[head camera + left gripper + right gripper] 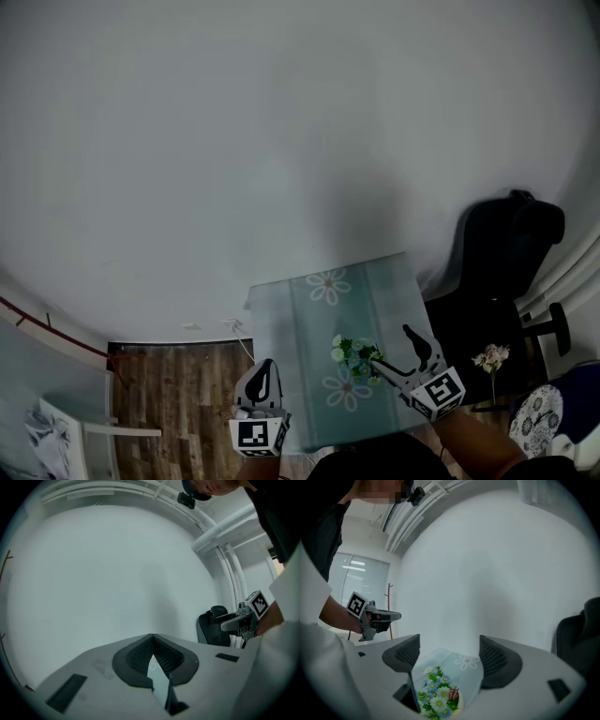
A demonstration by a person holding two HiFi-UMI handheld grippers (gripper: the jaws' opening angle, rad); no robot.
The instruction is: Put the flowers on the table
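I see my R gripper (449,652) spread wide w/ the flowers (437,696) loose between its jaws, lying mid-table (302,330), while my L gripper (153,645) sits clenched, empty, by the table's left edge

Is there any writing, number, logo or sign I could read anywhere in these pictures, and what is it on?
No readable words, numbers or brand names anywhere.
Left marker cube: black-and-white square pattern, no letters.
Right marker cube: the same kind of pattern, no letters.
Tablecloth: printed daisies only, no lettering.
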